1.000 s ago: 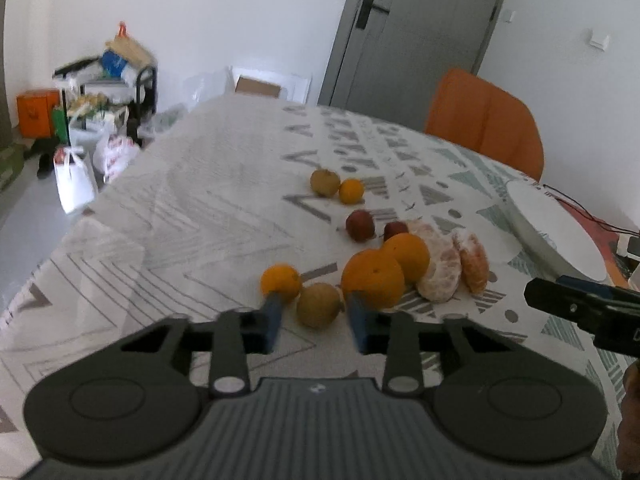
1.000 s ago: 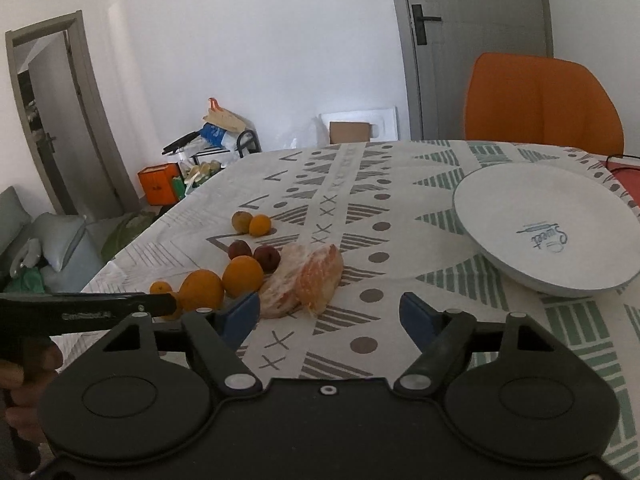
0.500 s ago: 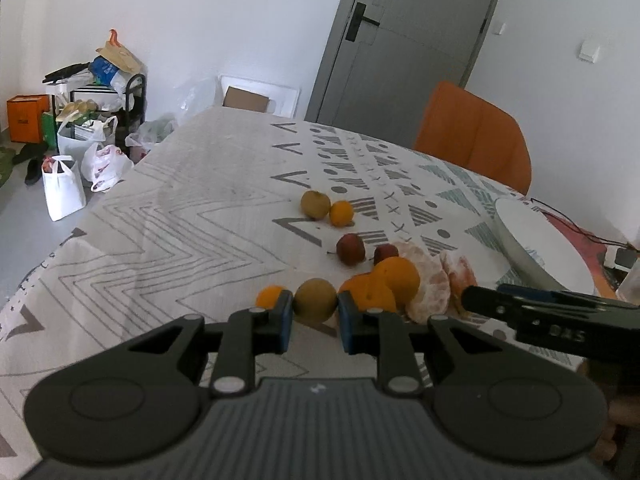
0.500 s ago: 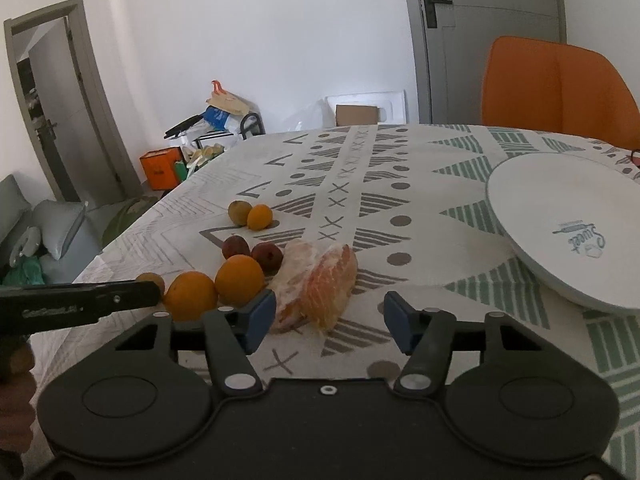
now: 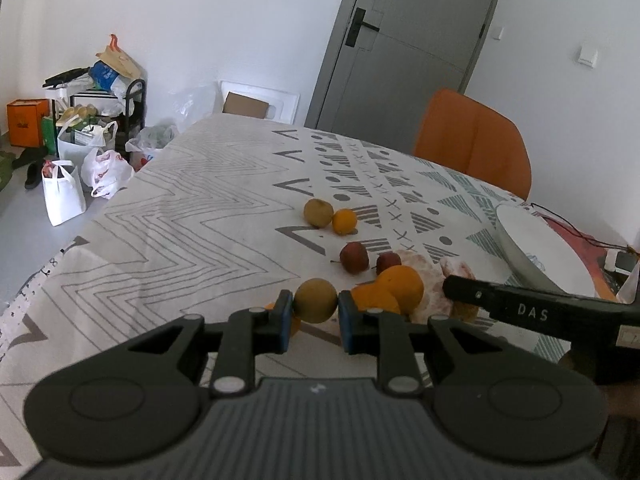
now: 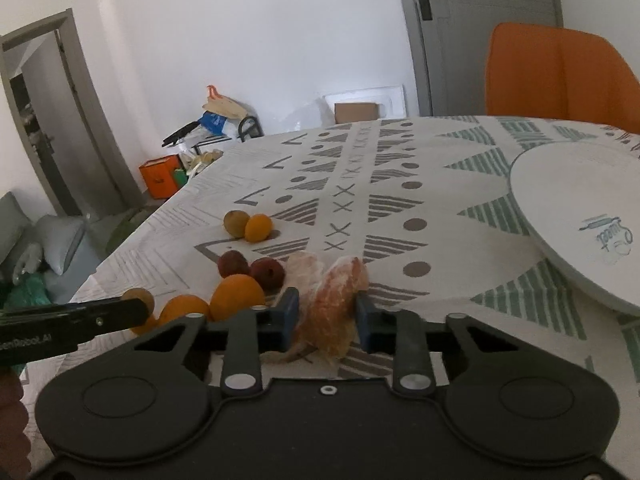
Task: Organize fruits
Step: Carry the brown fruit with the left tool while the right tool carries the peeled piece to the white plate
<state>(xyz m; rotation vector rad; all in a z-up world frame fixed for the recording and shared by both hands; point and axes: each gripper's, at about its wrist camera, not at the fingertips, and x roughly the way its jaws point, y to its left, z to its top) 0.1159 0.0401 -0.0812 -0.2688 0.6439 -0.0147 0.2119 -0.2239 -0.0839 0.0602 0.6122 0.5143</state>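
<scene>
My left gripper (image 5: 313, 312) is shut on a round brown-green fruit (image 5: 316, 300), pinched between its blue pads. Just behind it lie two oranges (image 5: 400, 288), two small red fruits (image 5: 354, 256) and a farther pair, one brown fruit (image 5: 318, 212) and a small orange (image 5: 345, 221). My right gripper (image 6: 326, 320) has its jaws closing on a peeled orange piece (image 6: 336, 304), both pads touching its sides. A second peeled piece (image 6: 306, 270) lies against it on the left. The white plate (image 6: 568, 208) sits empty at the right.
The left gripper's finger (image 6: 80, 316) reaches in from the left of the right wrist view, close to the oranges (image 6: 236, 296). An orange chair (image 5: 472, 148) stands behind the table. Bags and a rack (image 5: 92, 128) crowd the floor at the far left.
The left jaws drew together onto the brown-green fruit and raised it in the picture. The right gripper moved forward to the peeled piece and its jaws narrowed from wide apart onto it.
</scene>
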